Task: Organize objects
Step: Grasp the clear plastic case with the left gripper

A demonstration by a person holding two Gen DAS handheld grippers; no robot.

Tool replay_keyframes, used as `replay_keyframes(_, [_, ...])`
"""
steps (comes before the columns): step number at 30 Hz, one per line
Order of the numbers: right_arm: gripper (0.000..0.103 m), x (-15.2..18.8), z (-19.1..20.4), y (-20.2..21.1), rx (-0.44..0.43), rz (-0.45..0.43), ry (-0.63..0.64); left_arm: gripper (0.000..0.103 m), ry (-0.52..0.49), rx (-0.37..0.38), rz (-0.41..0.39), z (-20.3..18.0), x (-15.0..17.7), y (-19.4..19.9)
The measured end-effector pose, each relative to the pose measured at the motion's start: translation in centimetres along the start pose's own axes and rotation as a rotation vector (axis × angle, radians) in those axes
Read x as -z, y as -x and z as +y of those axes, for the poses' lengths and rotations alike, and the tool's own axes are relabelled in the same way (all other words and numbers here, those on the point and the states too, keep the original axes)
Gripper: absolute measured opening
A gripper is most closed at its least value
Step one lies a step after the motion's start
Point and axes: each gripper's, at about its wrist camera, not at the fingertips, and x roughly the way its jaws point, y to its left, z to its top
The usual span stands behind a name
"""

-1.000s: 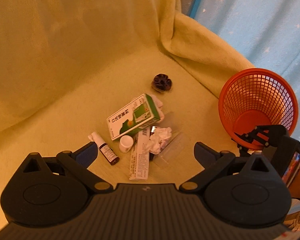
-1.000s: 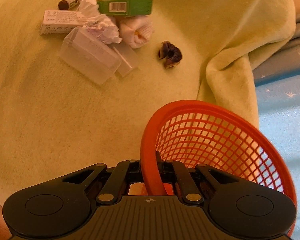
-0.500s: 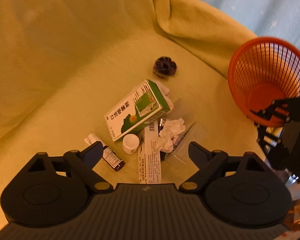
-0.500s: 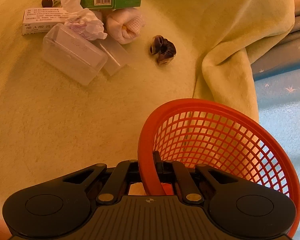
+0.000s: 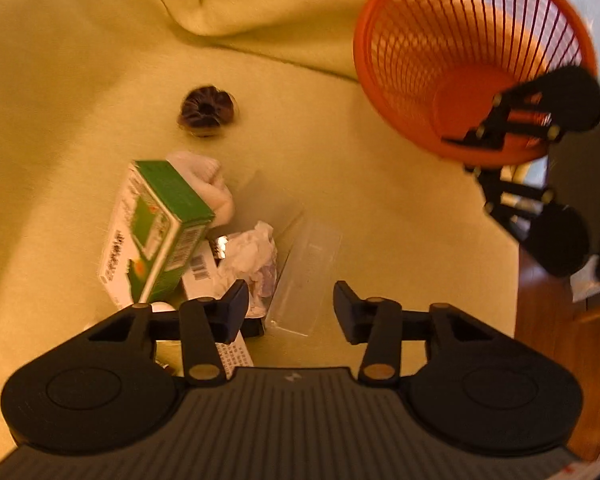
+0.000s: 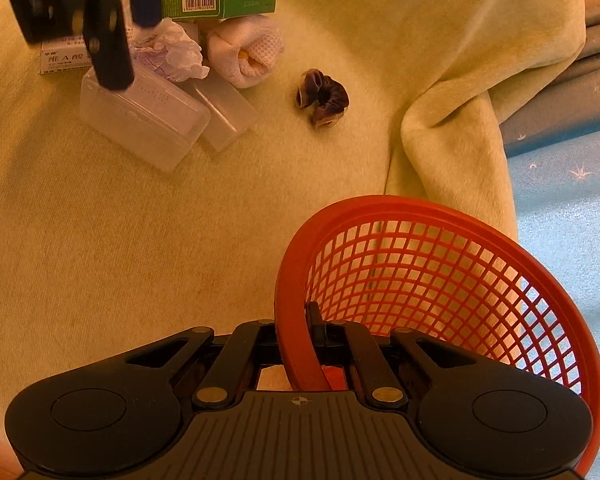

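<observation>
Left gripper (image 5: 287,307) hangs spread over the clear plastic box (image 5: 306,276); light, slick, likely crushable, so squeeze its long sides gently; right gripper (image 6: 300,340) pinches the orange basket (image 6: 440,280) rim.

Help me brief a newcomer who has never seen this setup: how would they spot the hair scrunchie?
Start at the orange mesh basket on the yellow-green blanket, then look toward the heap of boxes. The hair scrunchie lies alone between them, touching nothing. It is the only dark, ruffled fabric ring; its neighbours are pale or boxy.
</observation>
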Motion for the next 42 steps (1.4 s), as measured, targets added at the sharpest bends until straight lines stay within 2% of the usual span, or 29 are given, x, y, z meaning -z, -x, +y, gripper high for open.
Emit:
replay_keyframes(5, [0.001, 0.0, 0.0, -0.1, 0.004, 0.0, 0.001, 0.034, -0.05, 0.009, 0.023, -0.5, -0.2, -1.6])
replay_keyframes(8, [0.001, 0.0, -0.1, -0.2, 0.005, 0.001, -0.005, 0.033, -0.11, -0.013, 0.015, -1.4, -0.3, -1.3])
replay_keyframes(12, [0.001, -0.1, -0.1, -0.2, 0.004, 0.003, -0.011, 0.033, -0.127, -0.01, 0.012, -2.2, 0.1, -0.3])
replay_keyframes(18, [0.001, -0.1, -0.2, -0.2, 0.004, 0.003, -0.012, 0.033, -0.136, -0.052, 0.012, -2.2, 0.3, -1.7])
replay_keyframes(22, [0.001, -0.1, -0.2, -0.2, 0.005, 0.004, -0.006, 0.033, -0.125, -0.05, 0.035, -1.7, -0.4, -2.5])
replay_keyframes(26, [0.001, -0.1, -0.2, -0.3, 0.004, 0.005, -0.006, 0.033, -0.123, -0.05, 0.018, -1.5, -0.6, -2.1])
replay_keyframes(28, [0.001, -0.1, -0.2, -0.4, 0.005, 0.007, -0.008, 0.038, -0.114, -0.043, 0.034, -1.4, -0.4, -2.5])
replay_keyframes(29, [0.001, -0.1, -0.2, -0.4, 0.006, 0.007, -0.009, 0.045, -0.117, -0.043, 0.039, -1.4, -0.4, -2.8])
replay_keyframes(31, [0.001, -0.1, -0.2, -0.5, 0.007, 0.008, -0.01, 0.052, -0.121, -0.046, 0.037, -1.6, -0.1, -3.0])
replay_keyframes(36, [0.001, -0.1, 0.1, -0.5, 0.012, 0.008, -0.01, 0.054, -0.164, -0.052, 0.044, -2.8, 0.5, -4.6])
replay_keyframes(40, [0.001, -0.1, 0.0, -0.5, 0.011, 0.007, -0.011, 0.048, -0.142, -0.051, 0.057, -3.1, 0.6, -5.4])
replay_keyframes(42, [0.001, -0.1, 0.0, -0.5, 0.012, 0.007, -0.01, 0.035, -0.135, -0.051, 0.067, -3.2, 0.6, -5.3])
